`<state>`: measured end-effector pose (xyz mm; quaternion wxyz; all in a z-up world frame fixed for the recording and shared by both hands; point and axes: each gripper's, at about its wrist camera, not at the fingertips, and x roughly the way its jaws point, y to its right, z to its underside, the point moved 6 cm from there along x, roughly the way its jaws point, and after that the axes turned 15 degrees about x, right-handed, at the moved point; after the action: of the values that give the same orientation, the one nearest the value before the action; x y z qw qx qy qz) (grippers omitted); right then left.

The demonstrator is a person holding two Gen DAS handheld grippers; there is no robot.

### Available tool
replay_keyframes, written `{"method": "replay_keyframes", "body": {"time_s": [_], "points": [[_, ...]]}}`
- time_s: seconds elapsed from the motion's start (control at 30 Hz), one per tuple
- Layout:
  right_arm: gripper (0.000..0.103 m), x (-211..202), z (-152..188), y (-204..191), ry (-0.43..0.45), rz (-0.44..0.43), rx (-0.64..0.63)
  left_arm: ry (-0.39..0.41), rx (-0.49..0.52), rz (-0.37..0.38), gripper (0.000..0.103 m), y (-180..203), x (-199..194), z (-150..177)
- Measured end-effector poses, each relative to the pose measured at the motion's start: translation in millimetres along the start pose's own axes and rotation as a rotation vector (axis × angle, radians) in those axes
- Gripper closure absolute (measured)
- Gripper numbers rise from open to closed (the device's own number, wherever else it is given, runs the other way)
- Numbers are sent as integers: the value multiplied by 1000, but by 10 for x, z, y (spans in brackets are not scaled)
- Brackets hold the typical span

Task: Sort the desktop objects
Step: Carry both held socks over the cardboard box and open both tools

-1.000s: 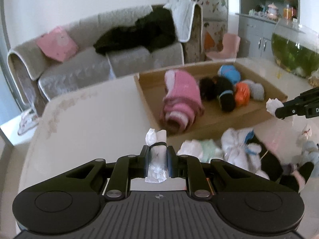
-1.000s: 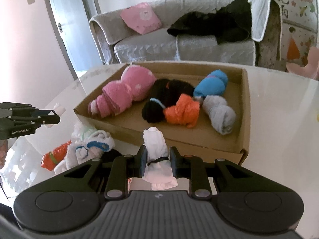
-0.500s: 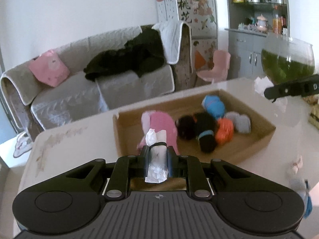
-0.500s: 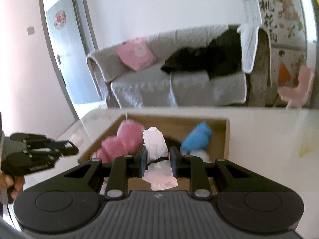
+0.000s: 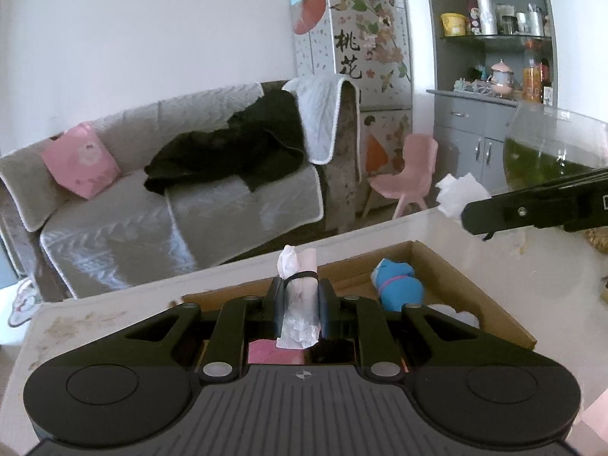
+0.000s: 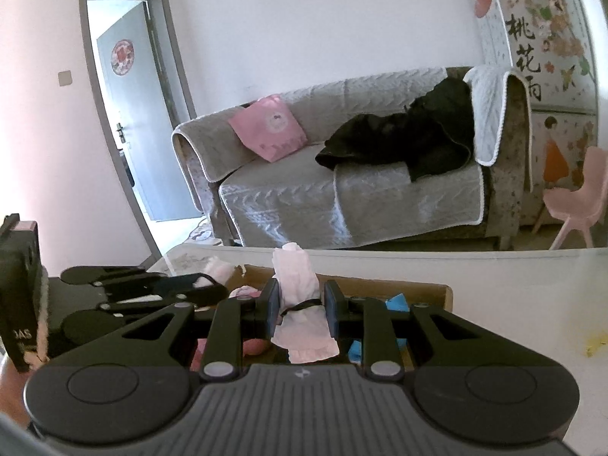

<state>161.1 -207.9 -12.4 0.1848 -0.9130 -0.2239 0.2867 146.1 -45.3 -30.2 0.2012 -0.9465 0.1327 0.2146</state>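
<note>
While both grippers hang above the pale table (image 5: 513, 277), each is closed on a wad of white tissue bound with a black band. Left gripper (image 5: 300, 306): jaws drawn narrow, pads pressing the tissue wad (image 5: 298, 304), which stands upright between them and rises above the fingertips. Right gripper (image 6: 302, 307): jaws likewise narrow, clamped on a second tissue bundle (image 6: 300, 300), its lower end flaring out below the pads. Cardboard box (image 5: 467, 288): shallow, open-topped, resting on the table directly ahead of both grippers; its far wall and right wall show in the left wrist view, its far rim in the right wrist view. Contents visible: one blue rolled sock bundle (image 5: 397, 285) lying near the far right corner, a pink item partly hidden behind the gripper bodies, and a white scrap beside the blue roll; the rest is covered by the grippers. In the left wrist view the right gripper enters from the right edge, carrying its white tissue at its tip, over the table beyond the box. In the right wrist view the left gripper lies at the left, level with the box's near corner. Background: grey-covered sofa (image 5: 171, 205) with a pink cushion (image 5: 79, 159) and a black garment (image 5: 228, 152); decorated refrigerator (image 5: 353, 57); small pink chair (image 5: 410, 167); glass fishbowl (image 5: 551, 148) with green water on the table's right.
</note>
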Motion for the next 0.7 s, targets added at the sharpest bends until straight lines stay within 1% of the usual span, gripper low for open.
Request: {"method": "replay_keyframes", "body": {"time_s": [0.27,0.47,0.57,0.7], "points": [[80,162,85,113,-21,29,38,-47,-38,36,80,66,355,111],[80,209,84,174,-21,31,73,-77,-45,74,80,134,449,165],[80,277,77,188,-21,27,81,-84,-46,75,80,166,477,169],[80,400,95,207,-26,44,85,-100,-43,81,80,205,536,191]]}}
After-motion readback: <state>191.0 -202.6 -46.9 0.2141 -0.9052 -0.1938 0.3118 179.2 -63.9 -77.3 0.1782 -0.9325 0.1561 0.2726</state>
